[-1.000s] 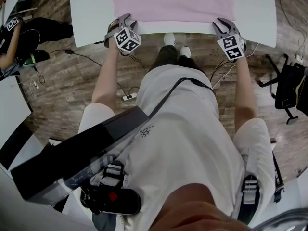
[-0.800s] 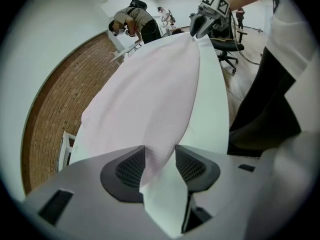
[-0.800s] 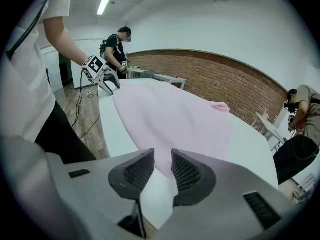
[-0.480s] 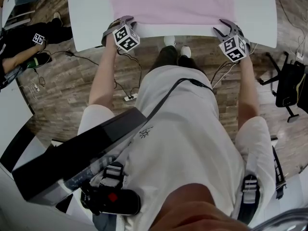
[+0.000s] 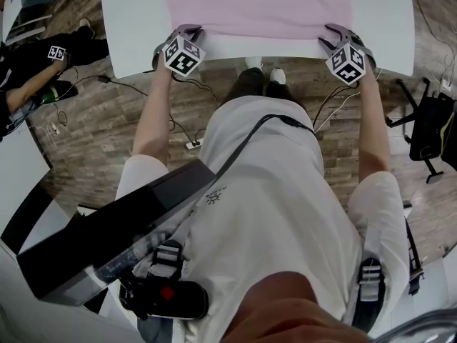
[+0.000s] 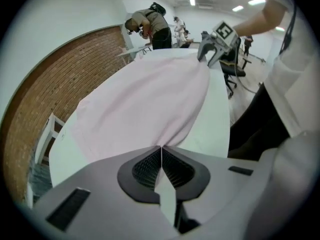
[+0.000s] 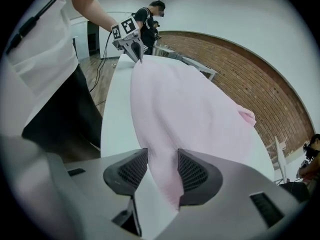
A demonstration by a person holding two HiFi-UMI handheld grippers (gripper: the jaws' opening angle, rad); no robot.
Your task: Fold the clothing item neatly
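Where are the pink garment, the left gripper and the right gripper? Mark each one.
pink garment (image 5: 257, 6), head view, middle of the spread cloth.
left gripper (image 6: 161, 149), left gripper view, between fingertips just closed on the cloth's edge.
right gripper (image 7: 163, 156), right gripper view, between fingertips just opened, cloth between them.

Bare table (image 5: 132, 27) either side of the pink garment (image 5: 257, 6)

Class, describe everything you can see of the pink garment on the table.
The pink garment is a soft, thin cloth spread flat on the white table. Its near edge lies along the table's front. The left tongs have just closed on one near corner; the right tongs, just opened, straddle the other.
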